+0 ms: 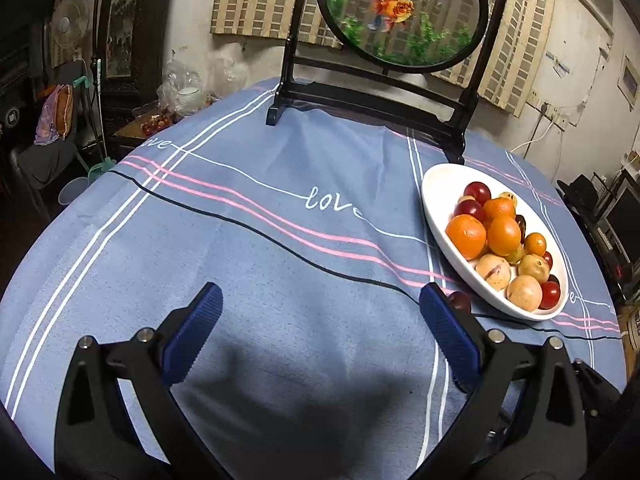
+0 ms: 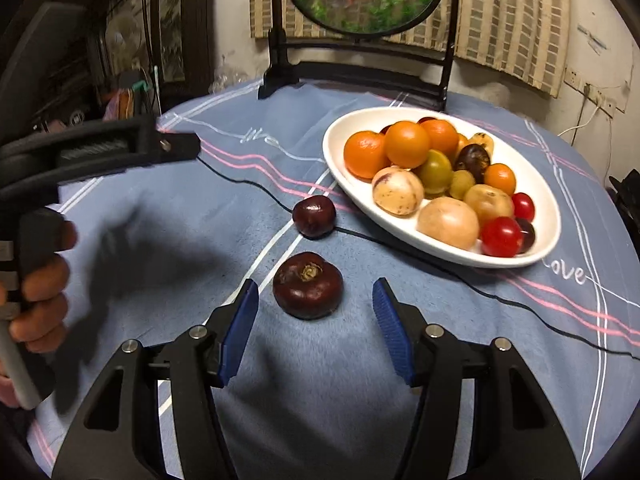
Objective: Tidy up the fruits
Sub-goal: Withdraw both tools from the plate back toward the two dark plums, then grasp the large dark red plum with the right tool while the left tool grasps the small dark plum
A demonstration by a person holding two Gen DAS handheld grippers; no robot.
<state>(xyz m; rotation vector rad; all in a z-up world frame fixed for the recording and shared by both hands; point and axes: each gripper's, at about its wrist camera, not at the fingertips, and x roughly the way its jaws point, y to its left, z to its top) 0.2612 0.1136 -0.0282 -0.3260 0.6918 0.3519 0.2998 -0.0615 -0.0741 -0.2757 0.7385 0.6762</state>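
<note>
A white oval dish (image 2: pixel 332 148) holds a heap of oranges (image 2: pixel 406 144), pale speckled fruits (image 2: pixel 398 192), cherry tomatoes (image 2: pixel 500 236) and a few dark fruits. Two dark purple fruits lie on the cloth in front of it, a larger one (image 2: pixel 308 290) and a smaller one (image 2: pixel 314 216) behind it. My right gripper (image 2: pixel 316 284) is open, and the larger fruit sits between its fingertips with a gap on each side. My left gripper (image 1: pixel 320 292) is open over bare cloth, left of the dish (image 1: pixel 436 184). One dark fruit (image 1: pixel 459 301) peeks out behind its right finger.
A blue striped tablecloth (image 1: pixel 240 240) covers the round table. A black stand with a round goldfish panel (image 1: pixel 400 12) rises at the far edge. A hand (image 2: pixel 40 280) holding the left tool shows at the left of the right wrist view. Cluttered furniture surrounds the table.
</note>
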